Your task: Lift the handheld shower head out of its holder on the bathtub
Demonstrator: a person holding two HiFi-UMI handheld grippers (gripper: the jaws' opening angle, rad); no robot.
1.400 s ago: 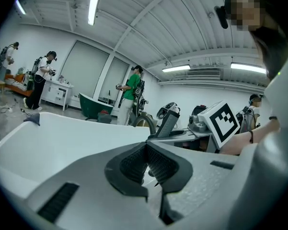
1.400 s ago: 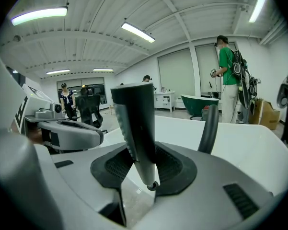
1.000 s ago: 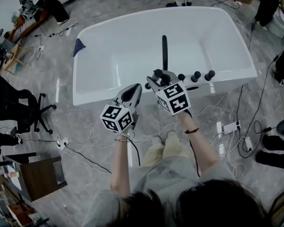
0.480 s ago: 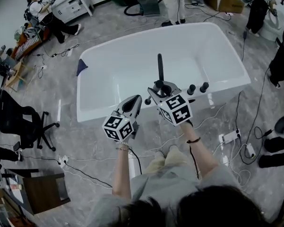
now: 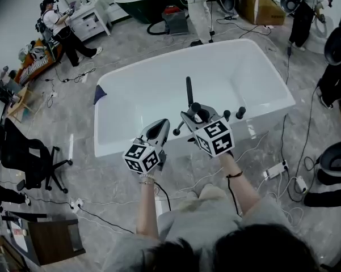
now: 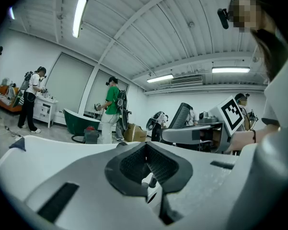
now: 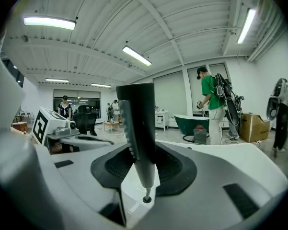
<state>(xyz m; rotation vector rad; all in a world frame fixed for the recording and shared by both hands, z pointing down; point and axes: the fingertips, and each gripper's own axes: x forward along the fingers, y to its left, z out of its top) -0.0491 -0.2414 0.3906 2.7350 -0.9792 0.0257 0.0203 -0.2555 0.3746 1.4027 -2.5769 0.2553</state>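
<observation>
Risen over the bathtub (image 5: 147,95), right fingers (image 7: 182,171) grip the shower head (image 7: 136,128) near knobs (image 5: 239,113); left fingers (image 6: 129,169) closed.

Both forearms reach forward side by side: left gripper (image 5: 162,123) level, jaws closed together with nothing between them; right gripper (image 5: 192,109) just beside it, tipped slightly downward, jaws clamped on the handle of the shower head (image 5: 189,89).
</observation>
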